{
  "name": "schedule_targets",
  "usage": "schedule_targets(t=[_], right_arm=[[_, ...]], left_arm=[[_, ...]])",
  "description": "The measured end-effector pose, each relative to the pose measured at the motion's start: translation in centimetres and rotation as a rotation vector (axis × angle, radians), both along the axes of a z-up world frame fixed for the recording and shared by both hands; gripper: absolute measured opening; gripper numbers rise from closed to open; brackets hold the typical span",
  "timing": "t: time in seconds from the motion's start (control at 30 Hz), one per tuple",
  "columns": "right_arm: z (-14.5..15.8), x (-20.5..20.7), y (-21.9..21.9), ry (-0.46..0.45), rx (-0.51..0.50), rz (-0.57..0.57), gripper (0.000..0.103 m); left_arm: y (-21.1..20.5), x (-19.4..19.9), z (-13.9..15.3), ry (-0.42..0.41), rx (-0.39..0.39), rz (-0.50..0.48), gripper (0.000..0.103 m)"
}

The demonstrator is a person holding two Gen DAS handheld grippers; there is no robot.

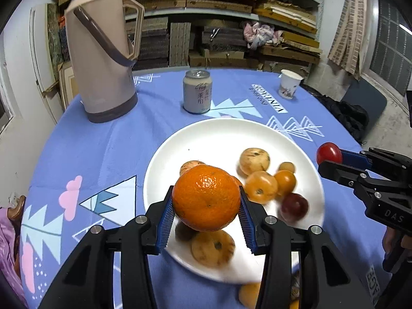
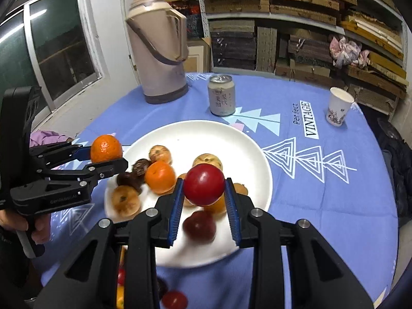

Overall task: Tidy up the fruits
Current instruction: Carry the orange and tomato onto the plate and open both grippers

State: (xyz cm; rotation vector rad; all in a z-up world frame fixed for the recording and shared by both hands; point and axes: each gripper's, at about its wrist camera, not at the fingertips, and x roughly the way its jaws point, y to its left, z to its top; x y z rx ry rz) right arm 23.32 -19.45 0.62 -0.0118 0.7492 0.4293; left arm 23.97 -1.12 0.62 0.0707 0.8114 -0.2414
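Both tools loaded, both above the white plate (image 1: 221, 134) on the blue-clothed worktop (image 1: 108, 149). Left tool (image 1: 206, 216) is clenched on a mandarin (image 1: 206, 197), blue pads pressing its two sides, fruit clear of the plate surface; in the right wrist view the same tool (image 2: 103, 158) enters from the left edge with the mandarin (image 2: 106, 148) over the plate's left rim (image 2: 134, 149). Right tool (image 2: 204, 206) is clenched on a red plum-like fruit (image 2: 204, 184), also lifted; the left wrist view shows it (image 1: 332, 158) at the far right, fruit (image 1: 329, 153) roughly over the plate's right rim. Plate already carries a cluster: brownish-yellow round fruits (image 1: 254, 161), small orange ones (image 1: 261, 186), a dark red one (image 1: 294, 207). More loose fruit lies on the cloth just in front of the plate's near rim, part hidden by the tool bodies (image 2: 175, 299). Key relation: the drop zone lies directly below and slightly ahead of each tool, left tool nearer the plate's left half, right tool nearer its right half. Both fruits are near-spherical, so no long axis matters. Judgement: the step is carrying to the plate; open plate area toward the far rim looks the safer landing, since a fruit let go onto the cluster may roll off. Thermos (image 1: 103, 51), can (image 1: 197, 91) and paper cup (image 1: 289, 83) stand well apart beyond the plate.
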Motion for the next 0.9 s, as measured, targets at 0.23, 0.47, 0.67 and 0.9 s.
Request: schedule_targets(t=[0.23, 0.47, 0.67, 0.9], right_arm=[[-2.5, 4.4, 0.1, 0.063, 0.008, -0.029, 0.031], [-3.9, 7.2, 0.5, 0.082, -0.003, -0.056, 0.031], [-3.5, 7.4, 0.8, 0.052, -0.013, -0.064, 0.034], [-2.7, 6.4, 0.7, 0.041, 0.003, -0.059, 0.037]], left_arm=[[0.4, 4.0, -2.2, 0.061, -0.011, 0.037, 0.046], [0.6, 6.0, -3.2, 0.081, -0.010, 0.045, 0.046], [0.3, 6.3, -3.3, 0.079, 0.014, 0.047, 0.047], [0.0, 5.2, -2.0, 0.019, 0.039, 0.063, 0.065]])
